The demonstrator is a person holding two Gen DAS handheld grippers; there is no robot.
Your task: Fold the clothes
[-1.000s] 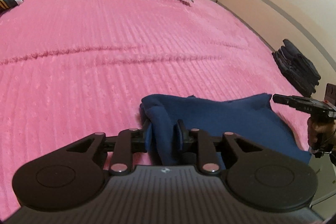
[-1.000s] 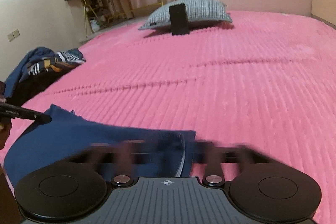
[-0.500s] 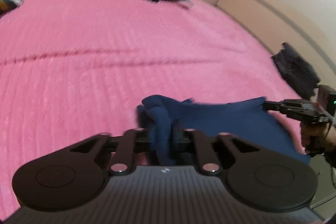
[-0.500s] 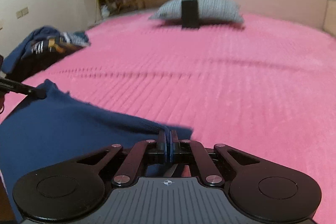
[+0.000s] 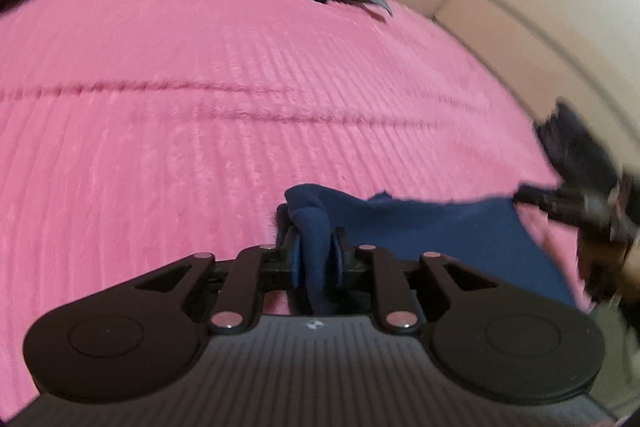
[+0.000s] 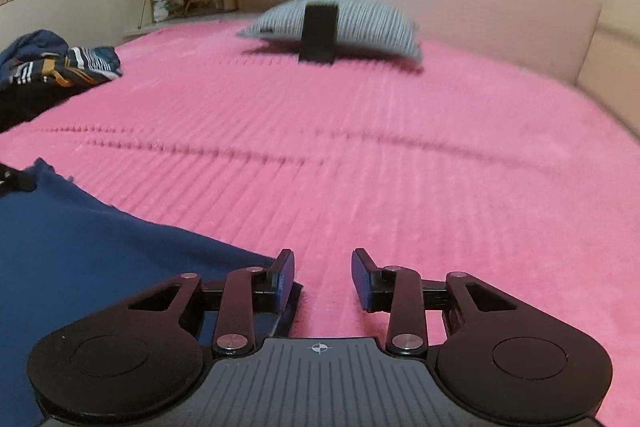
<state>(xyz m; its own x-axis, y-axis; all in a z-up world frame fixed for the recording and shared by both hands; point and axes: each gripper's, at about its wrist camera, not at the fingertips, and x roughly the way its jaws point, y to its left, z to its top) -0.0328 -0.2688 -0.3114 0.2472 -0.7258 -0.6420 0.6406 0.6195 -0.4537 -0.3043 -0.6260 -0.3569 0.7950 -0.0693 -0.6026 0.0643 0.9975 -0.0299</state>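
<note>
At the bottom centre of its view, the right gripper [image 6: 322,277] is spreading off the blue garment [image 6: 100,247], which it was pinching half a second ago. The corner is now lying free at lower left on the pink bedspread [image 6: 400,155]. The left gripper [image 5: 316,255] is loosening but still pinching a bunched fold, so this fold looks laid down.

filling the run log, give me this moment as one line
task: fold clothes | left gripper: opening, bunched navy garment between pads | right gripper: opening, nothing between pads | surface: pink bedspread
</note>
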